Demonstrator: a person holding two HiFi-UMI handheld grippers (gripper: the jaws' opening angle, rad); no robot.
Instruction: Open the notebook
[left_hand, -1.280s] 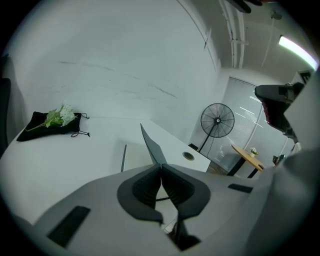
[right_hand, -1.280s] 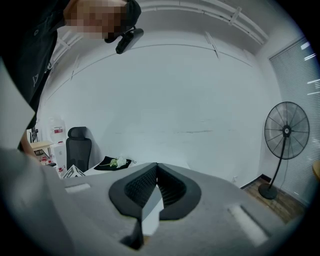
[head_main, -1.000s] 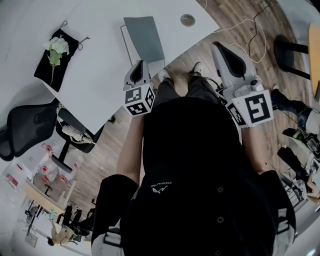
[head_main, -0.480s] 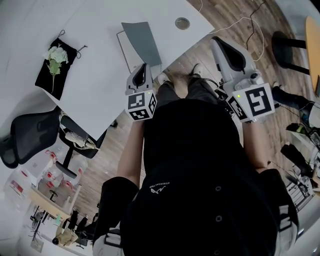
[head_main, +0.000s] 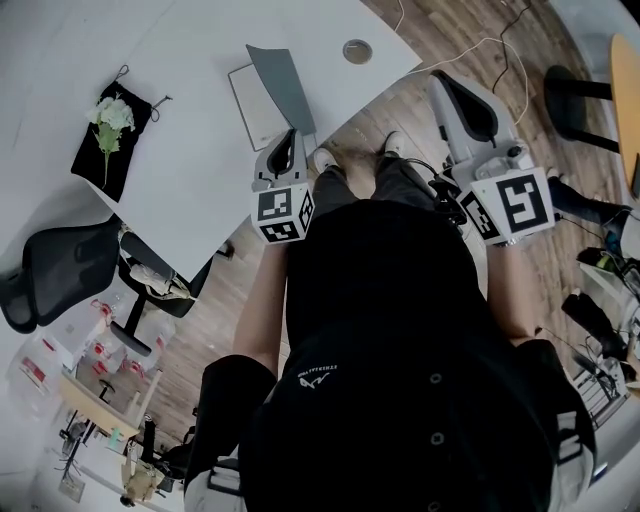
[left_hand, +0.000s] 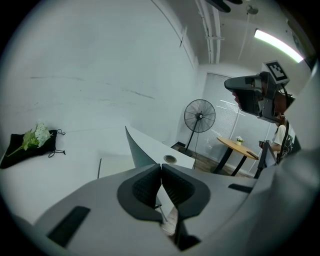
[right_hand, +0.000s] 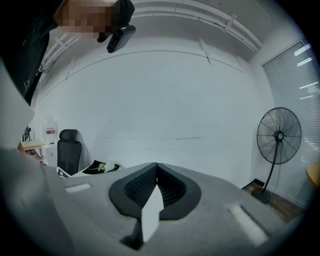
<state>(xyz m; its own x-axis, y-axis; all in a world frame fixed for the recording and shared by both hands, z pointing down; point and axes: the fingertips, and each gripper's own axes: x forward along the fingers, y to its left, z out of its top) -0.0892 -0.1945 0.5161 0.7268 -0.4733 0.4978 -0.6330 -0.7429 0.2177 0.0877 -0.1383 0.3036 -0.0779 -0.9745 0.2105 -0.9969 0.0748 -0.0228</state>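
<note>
The notebook (head_main: 262, 103) lies near the edge of the white table (head_main: 190, 150), its grey cover (head_main: 283, 87) standing up over the white page. My left gripper (head_main: 285, 136) is shut and empty, just short of the table edge below the notebook. In the left gripper view the shut left gripper (left_hand: 161, 171) points at the raised cover (left_hand: 138, 150) and the page (left_hand: 114, 167). My right gripper (head_main: 446, 86) hangs over the wooden floor to the right of the table, also shut and empty. The right gripper view shows only its closed right gripper (right_hand: 156, 170) and the room.
A white flower on a black pouch (head_main: 108, 120) lies at the table's left. A round cable hole (head_main: 357, 51) sits near the table corner. A black office chair (head_main: 55, 268) stands at left, a cable (head_main: 490, 42) on the floor, a standing fan (left_hand: 199, 118) beyond.
The grey cover looks narrower and more upright than a second ago. Both grippers have shifted only slightly and stay shut, away from the notebook.
</note>
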